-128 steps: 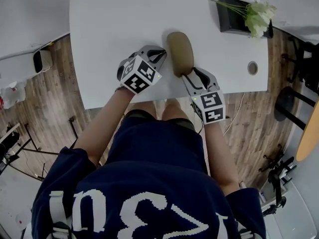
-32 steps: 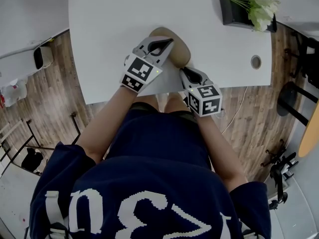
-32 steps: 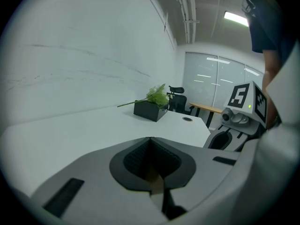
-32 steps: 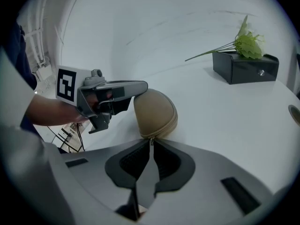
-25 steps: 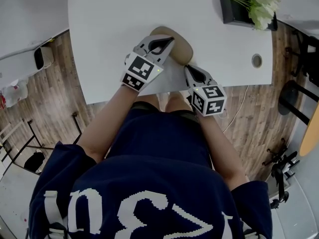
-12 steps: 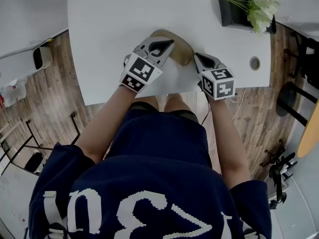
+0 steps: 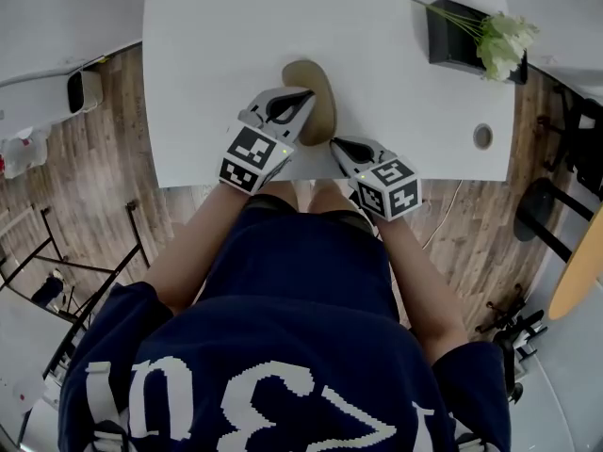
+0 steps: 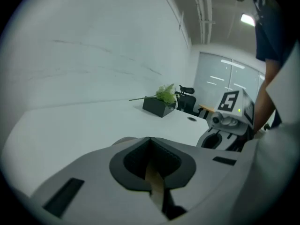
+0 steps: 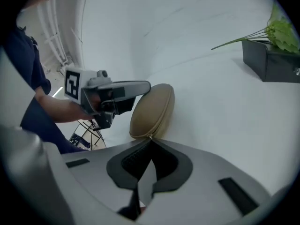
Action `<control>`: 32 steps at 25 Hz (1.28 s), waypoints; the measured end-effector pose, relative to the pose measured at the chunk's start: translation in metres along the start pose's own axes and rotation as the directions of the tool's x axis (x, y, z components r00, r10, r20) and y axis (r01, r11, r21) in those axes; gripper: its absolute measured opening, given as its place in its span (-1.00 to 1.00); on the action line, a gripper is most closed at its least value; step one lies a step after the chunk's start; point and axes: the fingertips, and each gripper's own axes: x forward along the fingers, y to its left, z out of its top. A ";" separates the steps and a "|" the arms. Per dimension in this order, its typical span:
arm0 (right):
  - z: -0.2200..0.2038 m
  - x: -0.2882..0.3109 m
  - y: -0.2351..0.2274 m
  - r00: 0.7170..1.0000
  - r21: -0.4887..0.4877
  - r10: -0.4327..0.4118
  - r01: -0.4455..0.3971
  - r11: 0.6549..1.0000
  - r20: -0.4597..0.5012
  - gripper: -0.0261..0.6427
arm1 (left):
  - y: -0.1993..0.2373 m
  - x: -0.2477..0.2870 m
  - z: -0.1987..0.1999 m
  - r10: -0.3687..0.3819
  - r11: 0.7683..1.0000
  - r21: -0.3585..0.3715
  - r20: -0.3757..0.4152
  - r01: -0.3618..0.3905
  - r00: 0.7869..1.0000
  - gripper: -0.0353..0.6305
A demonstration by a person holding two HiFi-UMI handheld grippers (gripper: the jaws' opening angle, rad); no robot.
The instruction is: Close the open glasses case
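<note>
A tan zippered glasses case (image 7: 318, 88) lies closed on the white table (image 7: 217, 36), near its front edge. My left gripper (image 7: 306, 93) is shut and rests across the top of the case, with tan showing under its jaws (image 8: 154, 184). My right gripper (image 7: 334, 143) is shut at the case's near end. In the right gripper view its tips (image 9: 151, 138) meet at the small metal zipper pull of the case (image 9: 152, 109), and the left gripper (image 9: 145, 84) lies against the case's upper side.
A black box with a green plant (image 7: 471, 36) stands at the table's back right. A round cable hole (image 7: 482, 137) sits near the right front edge. The table's front edge runs just below both grippers, with wooden floor beyond.
The right gripper swung out to the right with the case's near end, then came back to the middle. The case turned from slanted to straight. The left gripper stayed on the case.
</note>
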 end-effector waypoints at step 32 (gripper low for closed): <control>0.011 -0.027 -0.036 0.995 -0.113 -0.094 0.097 0.989 0.032 -0.86 | -0.062 0.008 -0.014 -0.159 0.948 0.249 -0.164 0.197 0.974 -0.85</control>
